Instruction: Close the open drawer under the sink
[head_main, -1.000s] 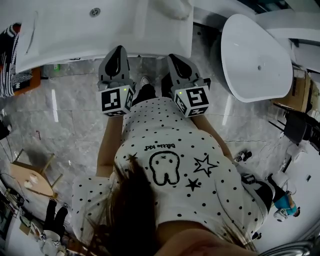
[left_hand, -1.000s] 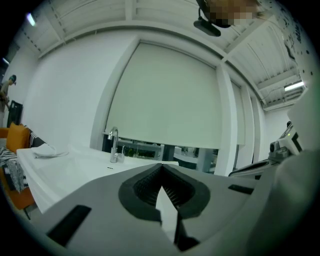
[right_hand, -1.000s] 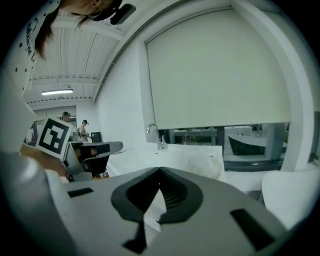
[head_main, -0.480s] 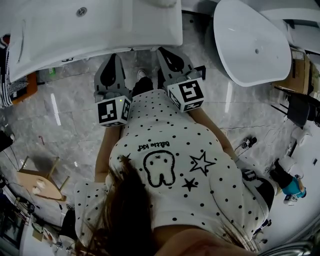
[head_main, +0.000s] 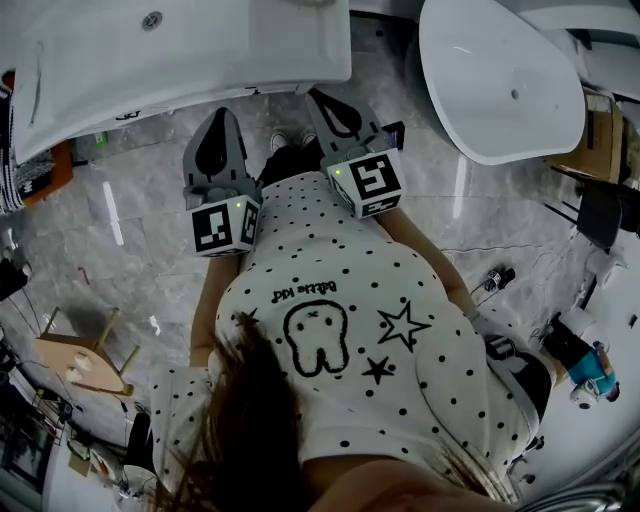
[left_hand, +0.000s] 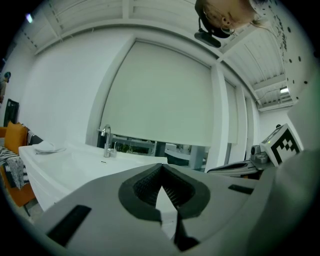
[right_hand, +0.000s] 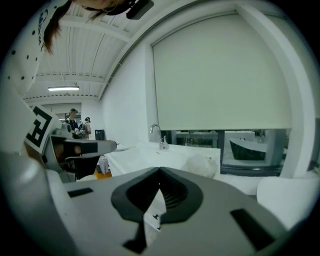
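Fingers (left_hand: 144, 189) pressed together, empty, on left gripper (head_main: 221, 120) and right gripper (head_main: 322, 102). Both have drawn back from the white rectangular ceramic sink (head_main: 200, 60). Drawer beneath it is hidden and probably already closed.

The sink (head_main: 200, 50) stands ahead; right of it, perhaps a tub (head_main: 500, 80).

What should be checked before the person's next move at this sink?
1. Left hand-held gripper shut, nothing between its jaws: ok.
2. Right hand-held gripper shut, nothing between its jaws: ok.
3. Both point toward the sink: ok.
4. Drawer visible in any view: not ok, the sink top hides whatever is under it.
5. Drawer open or closed: cannot tell.
6. Either one touching the cabinet front: cannot tell.
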